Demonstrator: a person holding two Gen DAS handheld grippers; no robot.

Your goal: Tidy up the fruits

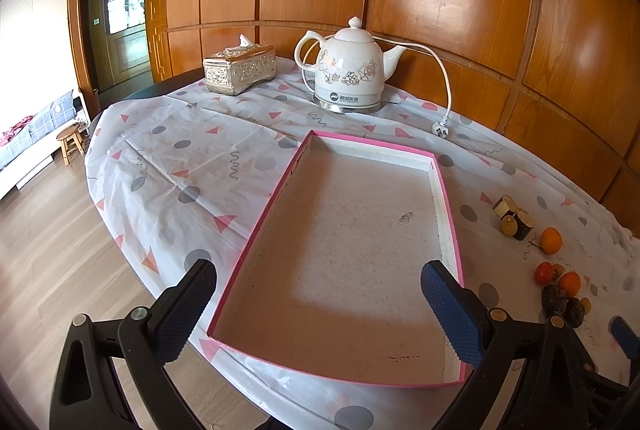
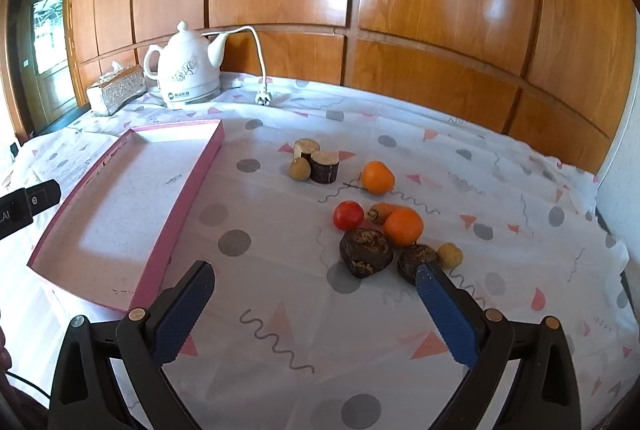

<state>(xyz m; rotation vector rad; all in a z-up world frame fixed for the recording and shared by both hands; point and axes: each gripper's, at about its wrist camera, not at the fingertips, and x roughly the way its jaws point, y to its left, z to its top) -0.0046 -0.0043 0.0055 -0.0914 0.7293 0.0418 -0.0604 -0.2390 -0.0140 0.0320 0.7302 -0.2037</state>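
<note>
My left gripper (image 1: 318, 304) has its fingers spread wide with nothing between them, hanging over the near end of the pink tray (image 1: 448, 186). The left finger (image 1: 184, 314) sits outside the tray's left wall, the right one (image 1: 450, 314) over its right wall; whether either touches the rim I cannot tell. The tray's floor is bare apart from small dark specks that are too small to make out.

My right gripper (image 2: 314, 308) is just as wide open and empty, above the patterned tablecloth (image 2: 500, 198). Its right fingertip (image 2: 428, 280) covers the near edge of a small dark lumpy fruit (image 2: 416, 256), so I cannot say whether they touch. Just beside that lie a bigger dark lumpy fruit (image 2: 366, 252) and a small yellowish ball (image 2: 450, 255). Behind them sit an orange (image 2: 403, 227), a small carrot-like piece (image 2: 380, 211) partly hidden by it, and a red tomato (image 2: 348, 215). Farther back another orange (image 2: 378, 177) lies alone, and two short cut stubs (image 2: 316, 156) stand with a pale round fruit (image 2: 300, 169) touching them.

All the fruit lies on the cloth to the right of the tray. In the left view the pile is crowded at the frame's edge and partly cut off by my gripper's body.

Against the wooden wall stand a white kettle (image 1: 348, 70), its plug (image 1: 439, 129) lying loose on the cloth, and a tissue box (image 1: 240, 70).
</note>
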